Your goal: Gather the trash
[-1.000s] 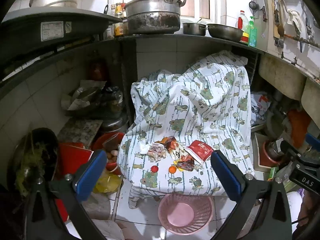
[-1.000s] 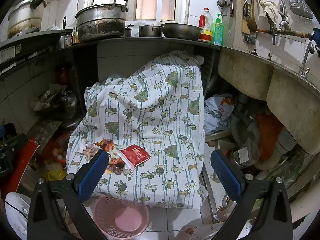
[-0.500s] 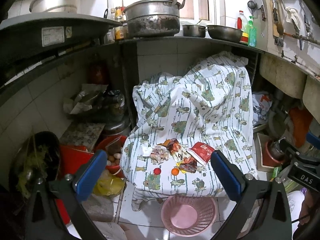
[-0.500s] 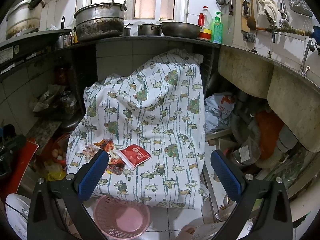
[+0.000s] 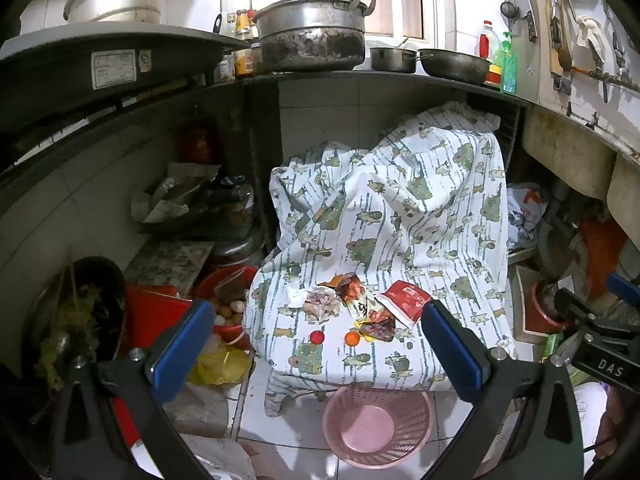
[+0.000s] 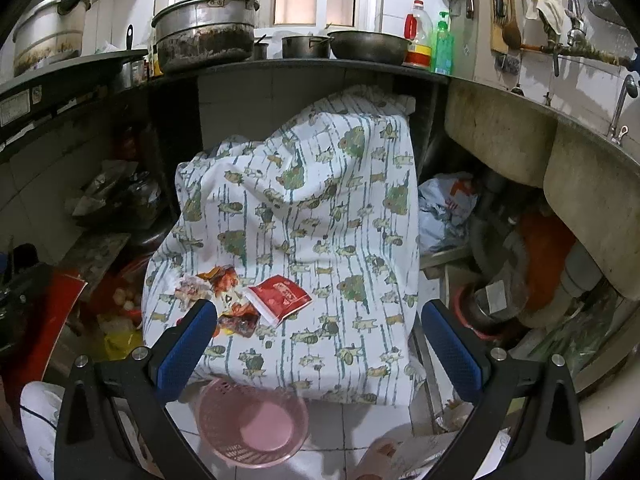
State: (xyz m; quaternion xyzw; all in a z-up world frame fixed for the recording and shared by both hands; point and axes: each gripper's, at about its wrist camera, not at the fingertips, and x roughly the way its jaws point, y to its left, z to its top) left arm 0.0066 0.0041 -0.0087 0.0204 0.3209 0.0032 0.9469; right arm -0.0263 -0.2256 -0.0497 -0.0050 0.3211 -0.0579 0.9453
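Trash lies on a patterned cloth [image 5: 400, 216] draped over a low surface: a red packet [image 5: 406, 298], crumpled wrappers [image 5: 352, 292], a dark wrapper [image 5: 378, 324], a small red ball [image 5: 317, 336] and an orange ball [image 5: 352, 338]. The red packet [image 6: 279, 292] and wrappers [image 6: 212, 284] also show in the right wrist view. A pink basket [image 5: 378, 424] stands on the floor below the cloth's front edge; it also shows in the right wrist view [image 6: 252, 420]. My left gripper [image 5: 316, 352] is open and empty, short of the trash. My right gripper [image 6: 318, 344] is open and empty above the cloth.
A dark counter [image 5: 360, 76] with a big pot [image 5: 312, 36], pans and bottles runs overhead. Red tubs and a bowl of eggs [image 5: 228, 308] crowd the left. Sinks [image 6: 560, 168], pipes and a plastic bag [image 6: 448, 208] fill the right. The other gripper [image 5: 596, 336] shows at right.
Both grippers have drifted slightly; the left view has pulled back a little, with the trash now sitting higher and more centred. Both stay open and empty.
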